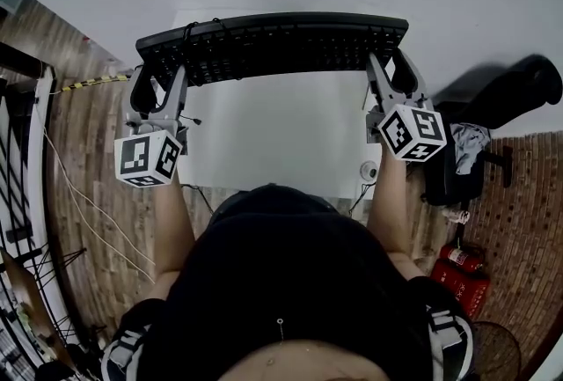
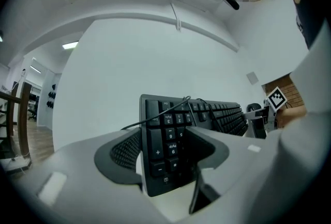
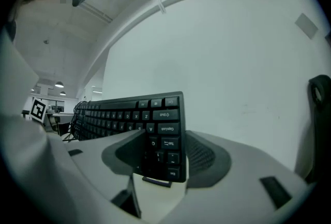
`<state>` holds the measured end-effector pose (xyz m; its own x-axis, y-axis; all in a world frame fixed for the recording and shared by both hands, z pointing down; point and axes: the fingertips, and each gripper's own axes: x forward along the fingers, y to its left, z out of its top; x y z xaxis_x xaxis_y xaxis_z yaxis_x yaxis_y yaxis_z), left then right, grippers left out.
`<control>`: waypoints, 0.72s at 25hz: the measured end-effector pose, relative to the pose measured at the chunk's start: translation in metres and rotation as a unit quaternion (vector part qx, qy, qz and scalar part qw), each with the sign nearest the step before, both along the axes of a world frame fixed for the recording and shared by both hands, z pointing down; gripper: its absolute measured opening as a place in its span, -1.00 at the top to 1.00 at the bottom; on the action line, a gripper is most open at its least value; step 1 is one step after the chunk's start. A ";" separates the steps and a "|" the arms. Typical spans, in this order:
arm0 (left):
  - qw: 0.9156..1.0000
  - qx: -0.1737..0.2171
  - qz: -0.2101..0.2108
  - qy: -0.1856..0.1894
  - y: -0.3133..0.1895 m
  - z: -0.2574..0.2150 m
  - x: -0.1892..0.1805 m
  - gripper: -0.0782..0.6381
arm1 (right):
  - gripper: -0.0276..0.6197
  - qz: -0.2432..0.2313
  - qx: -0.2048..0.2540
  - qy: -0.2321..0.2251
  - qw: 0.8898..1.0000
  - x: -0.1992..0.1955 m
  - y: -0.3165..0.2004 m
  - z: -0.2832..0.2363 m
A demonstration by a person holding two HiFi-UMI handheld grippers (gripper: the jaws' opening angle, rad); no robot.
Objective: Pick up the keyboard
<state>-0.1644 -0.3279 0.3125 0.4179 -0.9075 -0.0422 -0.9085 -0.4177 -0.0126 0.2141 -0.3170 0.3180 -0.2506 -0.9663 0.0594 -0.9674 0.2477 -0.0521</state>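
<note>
A black keyboard [image 1: 273, 45] hangs in the air above the white table [image 1: 273, 142], lying across the head view and held at both ends. My left gripper [image 1: 158, 82] is shut on its left end, the number-pad end [image 2: 165, 140] standing upright between the pads. My right gripper [image 1: 393, 71] is shut on the other end [image 3: 160, 130], which is clamped between its dark pads. The keyboard's black cable [image 2: 189, 103] loops over its top edge near the left gripper. Each gripper view shows the far gripper's marker cube at the other end.
Ahead is a plain white wall [image 2: 155, 52]. Wooden floor [image 1: 88, 150] with loose cables lies to the left of the table. To the right stand a black chair [image 1: 519, 89] with clothing and a red crate [image 1: 462, 278].
</note>
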 end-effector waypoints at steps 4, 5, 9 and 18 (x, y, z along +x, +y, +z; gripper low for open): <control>0.999 0.032 -0.001 0.004 0.008 -0.004 -0.004 0.01 | 0.15 -0.001 0.036 0.001 0.999 -0.004 0.007 -0.005; 0.999 0.037 -0.001 0.003 0.010 -0.005 -0.005 0.01 | 0.15 -0.001 0.041 0.001 0.999 -0.005 0.008 -0.004; 0.999 0.045 0.001 0.002 0.013 -0.003 -0.009 0.01 | 0.16 0.000 0.048 0.000 0.999 -0.009 0.013 -0.001; 0.999 0.048 0.008 -0.004 0.014 -0.004 -0.007 0.01 | 0.16 0.008 0.046 -0.001 0.999 -0.007 0.020 0.002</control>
